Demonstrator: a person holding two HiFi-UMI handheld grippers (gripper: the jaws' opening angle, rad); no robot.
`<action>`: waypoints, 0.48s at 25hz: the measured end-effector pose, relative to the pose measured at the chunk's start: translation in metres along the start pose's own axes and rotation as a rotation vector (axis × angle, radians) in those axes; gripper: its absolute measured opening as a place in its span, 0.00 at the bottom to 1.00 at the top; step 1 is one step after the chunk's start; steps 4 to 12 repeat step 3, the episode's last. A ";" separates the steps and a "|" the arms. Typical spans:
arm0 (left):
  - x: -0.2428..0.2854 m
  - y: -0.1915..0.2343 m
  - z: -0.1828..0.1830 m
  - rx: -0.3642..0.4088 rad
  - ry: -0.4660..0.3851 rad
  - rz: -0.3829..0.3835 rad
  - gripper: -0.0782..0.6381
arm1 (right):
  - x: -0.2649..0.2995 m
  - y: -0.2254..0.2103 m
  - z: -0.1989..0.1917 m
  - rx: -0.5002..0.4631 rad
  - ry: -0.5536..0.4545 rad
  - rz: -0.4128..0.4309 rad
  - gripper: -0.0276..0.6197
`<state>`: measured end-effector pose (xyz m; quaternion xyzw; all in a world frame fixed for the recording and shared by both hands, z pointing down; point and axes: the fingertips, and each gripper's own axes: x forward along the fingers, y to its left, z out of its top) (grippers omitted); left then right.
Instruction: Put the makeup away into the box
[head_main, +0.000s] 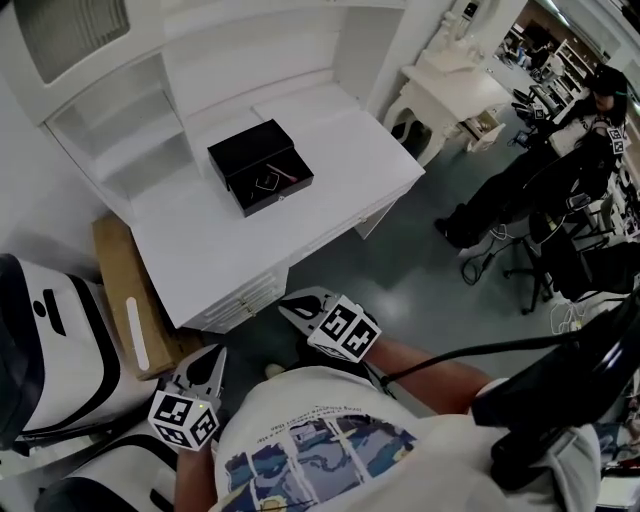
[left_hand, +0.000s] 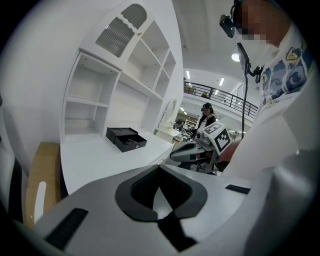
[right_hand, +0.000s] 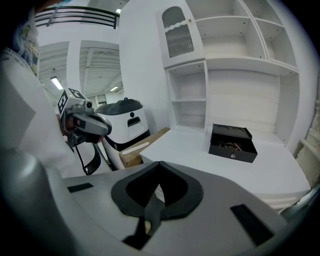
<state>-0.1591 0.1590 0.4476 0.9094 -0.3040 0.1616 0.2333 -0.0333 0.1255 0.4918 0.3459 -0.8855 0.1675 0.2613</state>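
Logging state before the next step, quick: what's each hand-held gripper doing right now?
Left hand-held gripper: closed, holding nothing.
Right hand-held gripper: closed, holding nothing.

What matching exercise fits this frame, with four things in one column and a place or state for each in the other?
Things:
1. black box
2. brown carton
3. right gripper
4. person in black

Places or states:
A. shut and empty, held short of the desk
B. open, on the white desk
C. far right of the head view, away from the desk
D. beside the desk's left edge

Pairs: 1-B, 2-D, 3-A, 4-C
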 end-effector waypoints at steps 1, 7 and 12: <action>0.000 0.000 -0.001 -0.001 0.002 0.000 0.13 | 0.000 0.001 0.000 0.001 0.002 0.004 0.08; 0.000 -0.001 -0.003 -0.004 0.005 -0.001 0.13 | 0.000 0.003 -0.001 0.002 0.006 0.013 0.08; 0.000 -0.001 -0.003 -0.004 0.005 -0.001 0.13 | 0.000 0.003 -0.001 0.002 0.006 0.013 0.08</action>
